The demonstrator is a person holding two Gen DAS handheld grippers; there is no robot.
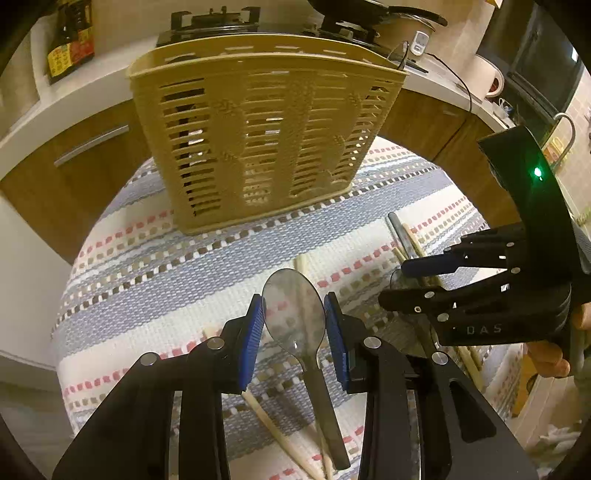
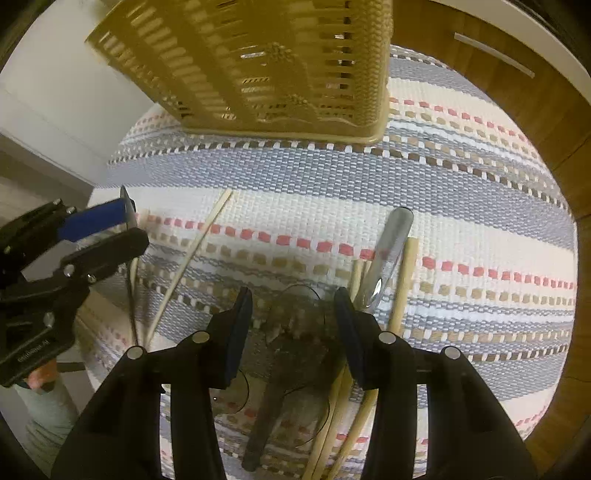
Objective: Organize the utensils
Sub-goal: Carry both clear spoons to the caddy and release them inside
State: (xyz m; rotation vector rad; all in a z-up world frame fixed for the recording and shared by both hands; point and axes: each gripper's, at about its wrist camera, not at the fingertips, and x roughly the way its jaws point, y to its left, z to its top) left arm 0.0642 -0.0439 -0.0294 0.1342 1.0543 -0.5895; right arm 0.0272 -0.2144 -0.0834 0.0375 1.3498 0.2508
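Note:
My left gripper point(image 1: 295, 325) is shut on a clear spoon point(image 1: 293, 295) with a dark handle, its blue pads point(image 1: 255, 328) pressing the bowl's two sides above the striped mat point(image 1: 147, 295). In the right wrist view the left gripper point(image 2: 127, 225) sits at the left edge. My right gripper point(image 2: 293, 325) points down, open, over a second clear spoon point(image 2: 295, 317) with a dark handle lying on the mat point(image 2: 443, 184); its pads do not touch it. From the left wrist view the right gripper point(image 1: 393, 284) is at the right. The tan slotted basket point(image 1: 266, 140) point(image 2: 258, 62) stands at the mat's far side.
Pale chopsticks point(image 1: 266, 417) point(image 2: 192, 258) lie scattered on the mat, and a clear utensil handle point(image 2: 388, 254) lies beside the right gripper. Behind the basket are a counter with a stove point(image 1: 214, 22), a sauce bottle point(image 1: 70, 44) and wooden cabinet doors point(image 1: 92, 155).

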